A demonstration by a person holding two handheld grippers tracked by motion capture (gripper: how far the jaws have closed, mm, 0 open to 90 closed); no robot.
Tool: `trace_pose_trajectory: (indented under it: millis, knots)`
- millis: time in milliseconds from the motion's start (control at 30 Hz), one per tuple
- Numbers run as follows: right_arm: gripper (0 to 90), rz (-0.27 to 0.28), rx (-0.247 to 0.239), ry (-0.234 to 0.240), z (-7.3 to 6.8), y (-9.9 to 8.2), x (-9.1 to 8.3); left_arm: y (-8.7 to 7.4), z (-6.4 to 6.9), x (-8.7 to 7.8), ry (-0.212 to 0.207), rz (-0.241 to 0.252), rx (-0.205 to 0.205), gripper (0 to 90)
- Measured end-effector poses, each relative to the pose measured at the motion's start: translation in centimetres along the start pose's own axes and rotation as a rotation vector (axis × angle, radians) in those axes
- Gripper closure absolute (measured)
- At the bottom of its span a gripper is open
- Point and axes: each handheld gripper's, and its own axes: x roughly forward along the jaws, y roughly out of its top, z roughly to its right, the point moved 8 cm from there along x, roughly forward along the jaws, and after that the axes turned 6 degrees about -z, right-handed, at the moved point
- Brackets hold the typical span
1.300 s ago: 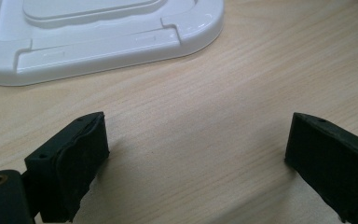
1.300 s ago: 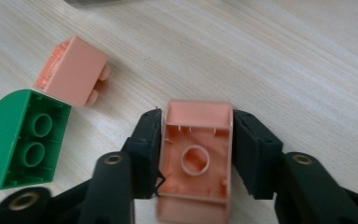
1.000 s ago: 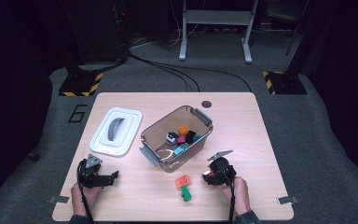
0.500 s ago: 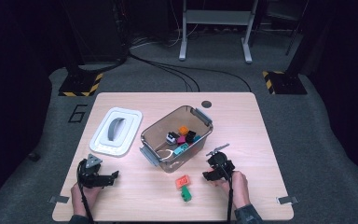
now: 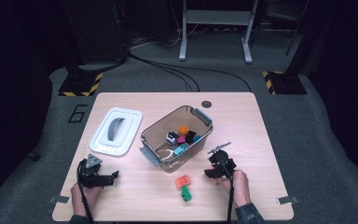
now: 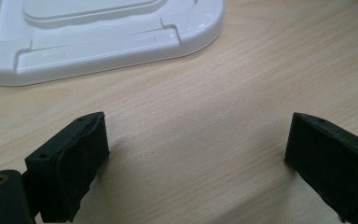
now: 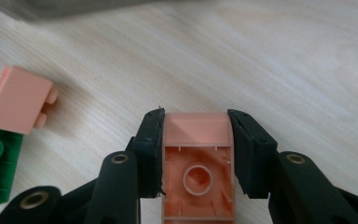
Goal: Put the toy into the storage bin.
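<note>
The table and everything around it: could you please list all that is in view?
table: one, light wood, centre
bin: one, clear grey, mid-table, holding mixed-colour bricks
lid: one, white with grey handle, left of the bin
loose orange brick: one, in front of the bin
green brick: one, touching the loose orange brick
held brick: one, orange, hollow side showing
cables: several, black, on the floor behind
left claw: open over bare wood
right claw: shut on the held brick; its jaws have just been closing

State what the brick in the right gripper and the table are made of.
Peach brick: probably moulded plastic, smooth and matt, with thin ribs and a round tube showing in its hollow underside. Table: pale wood or wood-look laminate, with fine straight grain lines; which one is unclear.
</note>
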Motion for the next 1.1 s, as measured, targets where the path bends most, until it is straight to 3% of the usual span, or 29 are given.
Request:
trace_pose_trajectory:
  millis: [333,767,1100]
  knots:
    - [58.3,0.142,0.019,0.025,1.6,1.3,-2.2,0.0,0.0,0.0,0.000,0.001,-0.001,5.8]
    - [58.4,0.207,0.036,-0.001,3.5,3.4,-4.0,0.0,0.0,0.0,-0.002,0.001,-0.003,5.9]
    - [58.4,0.252,0.059,-0.044,5.8,4.8,-5.2,0.0,0.0,0.0,-0.001,0.002,-0.003,5.8]
